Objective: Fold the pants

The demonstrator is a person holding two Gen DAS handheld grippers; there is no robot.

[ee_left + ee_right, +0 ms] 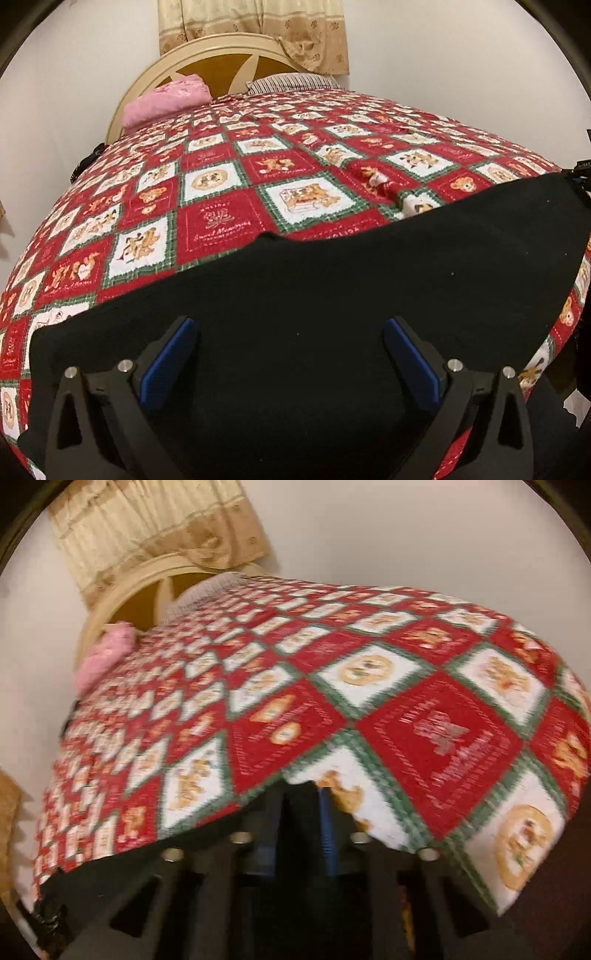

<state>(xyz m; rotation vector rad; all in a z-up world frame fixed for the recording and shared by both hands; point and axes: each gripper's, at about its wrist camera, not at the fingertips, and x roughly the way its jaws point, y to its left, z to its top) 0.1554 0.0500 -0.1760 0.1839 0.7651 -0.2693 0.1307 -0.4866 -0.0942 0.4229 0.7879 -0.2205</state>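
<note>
Black pants [332, 295] lie spread across the near part of the bed, their far edge running from lower left to upper right. My left gripper [291, 328] hovers over them, open, blue pads wide apart with nothing pinched. The right wrist view is blurred. There my right gripper [303, 790] has its jaws close together at the pants' edge, with dark cloth seemingly between the blue pads. More of the black pants [96, 882] trails off to the lower left.
A red, white and green patchwork bedspread [221, 184] covers the bed. A folded pink cloth [166, 101] and a striped pillow [291, 82] lie by the cream headboard [207, 48]. A beige curtain [255, 26] hangs behind. White walls flank the bed.
</note>
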